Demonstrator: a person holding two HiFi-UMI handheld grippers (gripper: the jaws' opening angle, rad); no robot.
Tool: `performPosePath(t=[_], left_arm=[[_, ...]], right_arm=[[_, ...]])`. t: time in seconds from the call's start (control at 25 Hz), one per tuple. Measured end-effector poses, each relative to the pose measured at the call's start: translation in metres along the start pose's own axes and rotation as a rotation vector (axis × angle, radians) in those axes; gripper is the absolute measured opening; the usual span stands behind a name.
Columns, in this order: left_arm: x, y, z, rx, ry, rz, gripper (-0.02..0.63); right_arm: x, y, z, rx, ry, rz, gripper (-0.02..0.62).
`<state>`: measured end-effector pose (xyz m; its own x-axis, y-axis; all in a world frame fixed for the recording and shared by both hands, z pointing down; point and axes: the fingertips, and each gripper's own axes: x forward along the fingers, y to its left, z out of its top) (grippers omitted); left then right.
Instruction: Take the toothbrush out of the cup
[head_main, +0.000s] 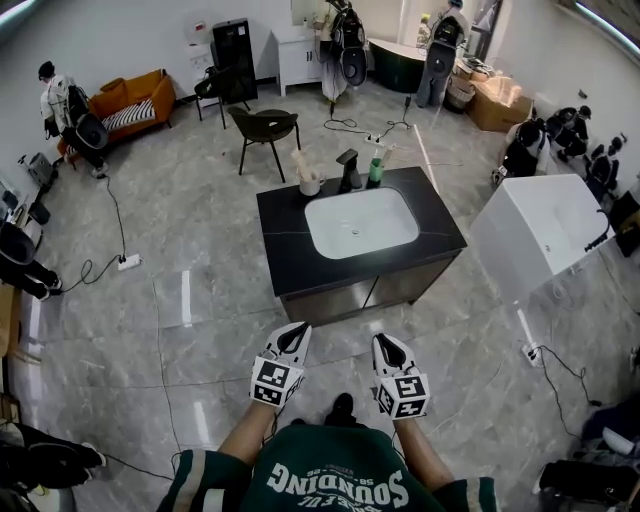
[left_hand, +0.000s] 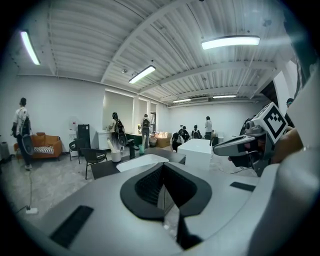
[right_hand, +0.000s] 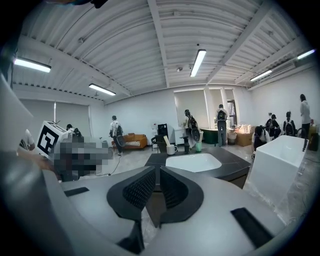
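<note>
The toothbrush (head_main: 300, 160) is a pale, slim stick that stands slanted in the cup (head_main: 310, 186), its upper end leaning out to the left above the rim; whether more than one brush is in there cannot be made out. The cup is small, round and white, and it sits at the back left of a flat black counter (head_main: 290, 250) with a smooth, matte top. Just right of the cup stands a black angular tap (head_main: 349, 170), and next to that a green bottle (head_main: 375, 170). In front of them a white rounded-rectangle sink (head_main: 360, 222) is sunk into the counter. The floor (head_main: 200, 300) around is glossy grey marbled tile. Well short of the counter, both bare forearms reach forward side by side from green sleeves. The left gripper (head_main: 293, 338) points toward the counter and a little downward, its white shell carrying a cube of black-and-white markers; its dark ribbed pads are pressed together with nothing between them. The right gripper (head_main: 388, 348) is held the same way just beside it, its pads likewise drawn together and empty.
</note>
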<state>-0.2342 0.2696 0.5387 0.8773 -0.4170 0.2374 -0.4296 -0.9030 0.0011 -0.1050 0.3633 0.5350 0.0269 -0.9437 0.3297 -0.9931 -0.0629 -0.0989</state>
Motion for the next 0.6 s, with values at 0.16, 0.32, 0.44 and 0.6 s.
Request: performPosePath(t=[0.16,0.32,0.44,0.6], left_arm=[[0.026,0.005,0.009,-0.006,-0.008,0.028,0.011],[0.045,0.008,0.011,-0.033,-0.011,0.064,0.011],[0.057,0.008,0.015,-0.044,-0.009,0.083,0.011],[0.072,0.011,0.021,-0.031,-0.005,0.088,0.011]], right_arm=[[0.018,-0.022,0.015,-0.015,-0.010,0.027,0.044],[0.026,-0.039,0.017,-0.031,-0.007,0.063,0.044],[0.032,-0.055,0.018,-0.029,0.004,0.075,0.043],[0.043,-0.072,0.025,-0.009,0.001,0.076,0.044]])
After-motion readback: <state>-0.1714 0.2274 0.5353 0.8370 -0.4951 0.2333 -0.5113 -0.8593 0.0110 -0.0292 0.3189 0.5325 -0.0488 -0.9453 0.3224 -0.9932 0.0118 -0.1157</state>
